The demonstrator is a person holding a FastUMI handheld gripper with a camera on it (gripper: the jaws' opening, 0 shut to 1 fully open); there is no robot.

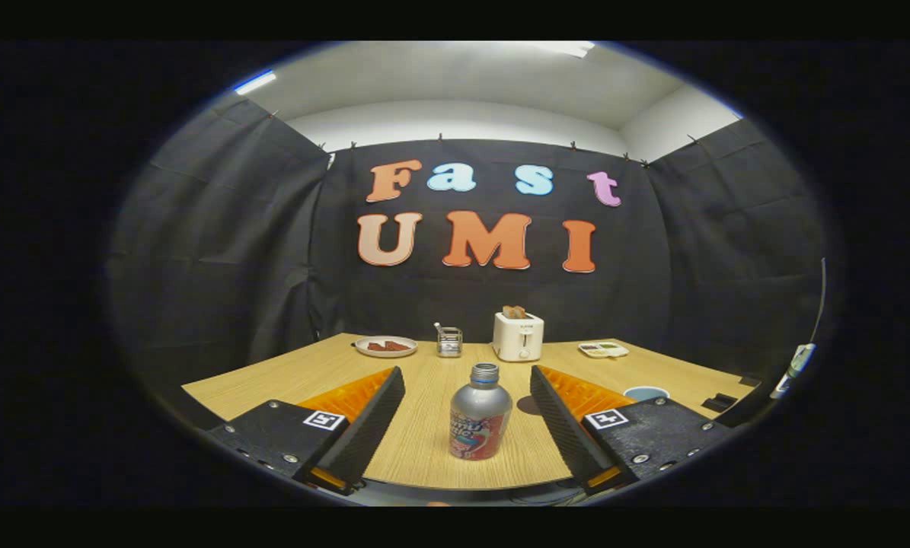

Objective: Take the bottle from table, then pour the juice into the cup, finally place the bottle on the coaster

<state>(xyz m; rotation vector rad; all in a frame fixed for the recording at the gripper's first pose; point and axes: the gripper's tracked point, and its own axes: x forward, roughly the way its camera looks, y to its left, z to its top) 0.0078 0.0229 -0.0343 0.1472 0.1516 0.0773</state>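
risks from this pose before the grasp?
1. The silver metal bottle stands uncapped between the open gripper fingers, untouched; an off-centre close could tip it and spill.
2. The blue cup sits partly hidden behind the right finger, so the swing toward it might clip it.

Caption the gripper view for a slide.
Open gripper straddles the upright bottle on the table, toaster beyond.

Booth interior. Black cloth walls (218,243), pinned along their top edge, enclose a light wood-grain bench (424,434) on three sides. Above the cloth, a white room wall (462,122) meets a white ceiling (455,76) bearing lit strip lights (255,81).
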